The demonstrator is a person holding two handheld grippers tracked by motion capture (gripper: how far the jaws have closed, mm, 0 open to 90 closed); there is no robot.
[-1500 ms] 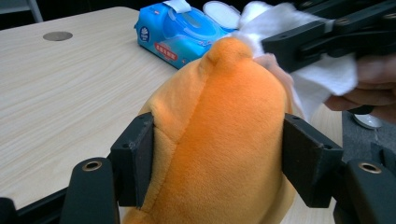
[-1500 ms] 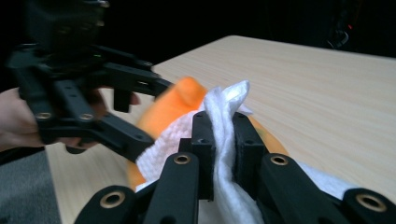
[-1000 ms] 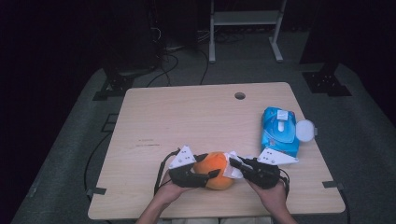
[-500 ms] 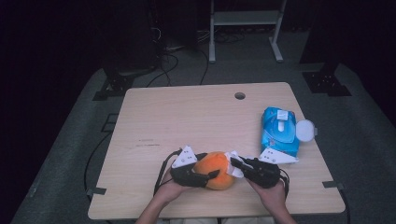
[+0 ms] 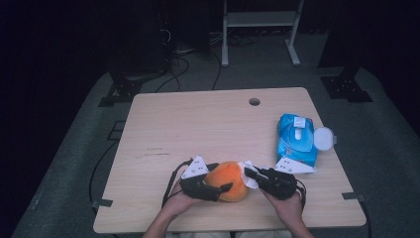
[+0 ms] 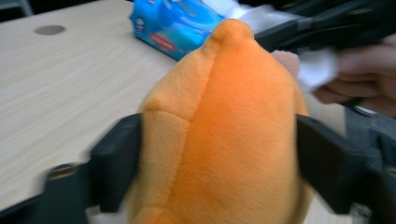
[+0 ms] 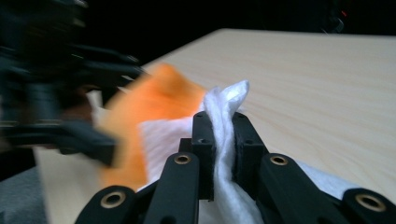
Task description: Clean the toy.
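Two hands lie low: left gripper (image 5: 218,188), jaws just easing apart, flanks the orange plush (image 5: 229,179); right gripper (image 7: 223,122) pinches a white wipe (image 7: 223,105).

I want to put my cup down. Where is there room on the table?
The table's far left half is bare, from the left edge across to the hole. Crowded spots: the near edge, where the grippers work on the orange toy, and the right side by the blue wipes pack.
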